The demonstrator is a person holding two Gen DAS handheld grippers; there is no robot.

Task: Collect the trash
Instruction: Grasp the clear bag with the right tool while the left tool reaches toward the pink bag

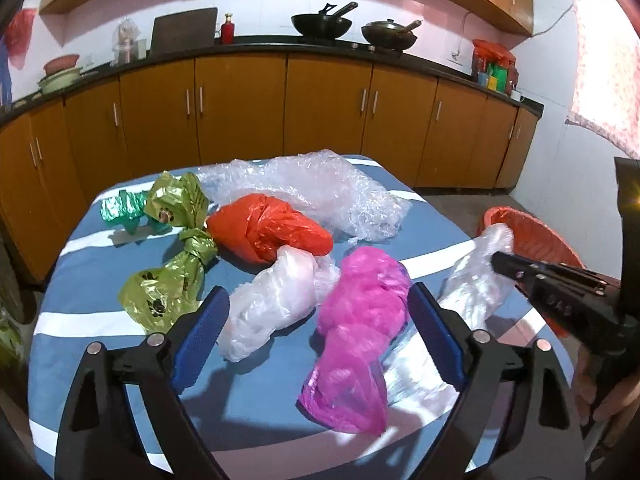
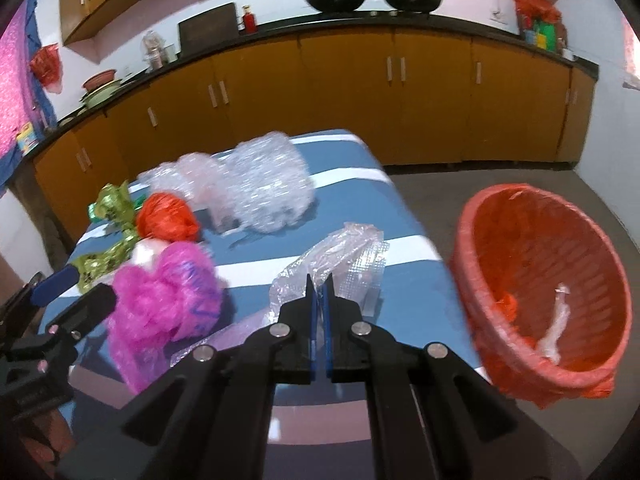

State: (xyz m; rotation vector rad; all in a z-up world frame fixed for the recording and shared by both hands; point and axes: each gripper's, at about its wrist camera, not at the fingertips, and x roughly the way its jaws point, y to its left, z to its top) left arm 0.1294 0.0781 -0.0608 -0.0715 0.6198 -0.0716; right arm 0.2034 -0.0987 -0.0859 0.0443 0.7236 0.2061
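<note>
Plastic trash lies on a blue-and-white striped table [image 1: 100, 360]: a pink bag [image 1: 356, 320], a white bag [image 1: 272, 304], an orange bag [image 1: 268, 228], green bags [image 1: 176, 248] and bubble wrap [image 1: 312, 188]. My left gripper [image 1: 316, 332] is open, its blue pads on either side of the white and pink bags. My right gripper [image 2: 319, 280] is shut on a clear plastic sheet [image 2: 340, 252] and shows in the left wrist view [image 1: 500, 260]. An orange bin [image 2: 548, 280] lined with an orange bag stands right of the table, holding a few scraps.
Orange kitchen cabinets [image 1: 320, 108] run along the back under a dark counter with two woks [image 1: 324, 24], a red bottle [image 1: 227, 29] and bowls [image 1: 60, 74]. The grey floor [image 2: 440, 188] lies between the table and the cabinets. The bin also shows in the left wrist view [image 1: 532, 236].
</note>
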